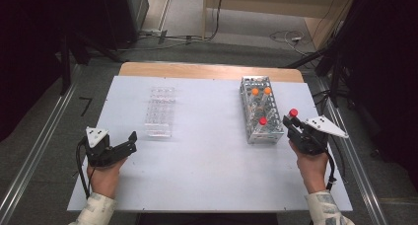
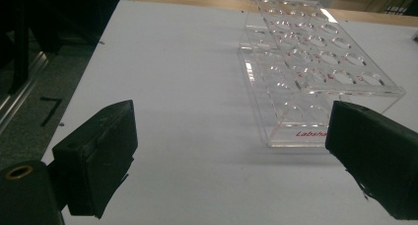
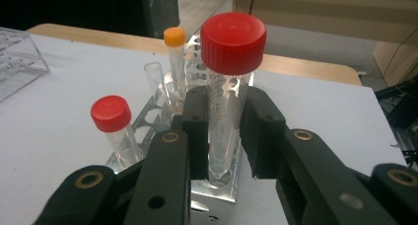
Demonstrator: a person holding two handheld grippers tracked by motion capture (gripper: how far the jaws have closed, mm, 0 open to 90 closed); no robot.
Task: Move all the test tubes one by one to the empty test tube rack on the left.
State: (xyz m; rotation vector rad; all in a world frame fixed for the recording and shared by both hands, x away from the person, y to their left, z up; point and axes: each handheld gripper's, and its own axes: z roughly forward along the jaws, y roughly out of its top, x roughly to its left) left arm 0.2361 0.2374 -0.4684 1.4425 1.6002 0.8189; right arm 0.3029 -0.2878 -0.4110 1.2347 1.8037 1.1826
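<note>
Red-capped tube (image 3: 224, 96) — clamped upright between the jaws of your right gripper (image 3: 224, 136), lifted clear of the metal rack (image 1: 260, 111) just beyond its tips. Past it in that rack: a second red-capped tube (image 3: 114, 124), then an orange-capped tube (image 3: 175, 52). Your left gripper (image 2: 231, 151) — jaws wide apart, nothing held, low over the white table (image 2: 187, 87); clear plastic rack (image 2: 315, 62) just ahead of it.

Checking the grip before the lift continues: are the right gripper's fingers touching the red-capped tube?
Touching. In the right gripper view, both black fingers press against the clear sides of the red-capped tube, with no gap on either side.
</note>
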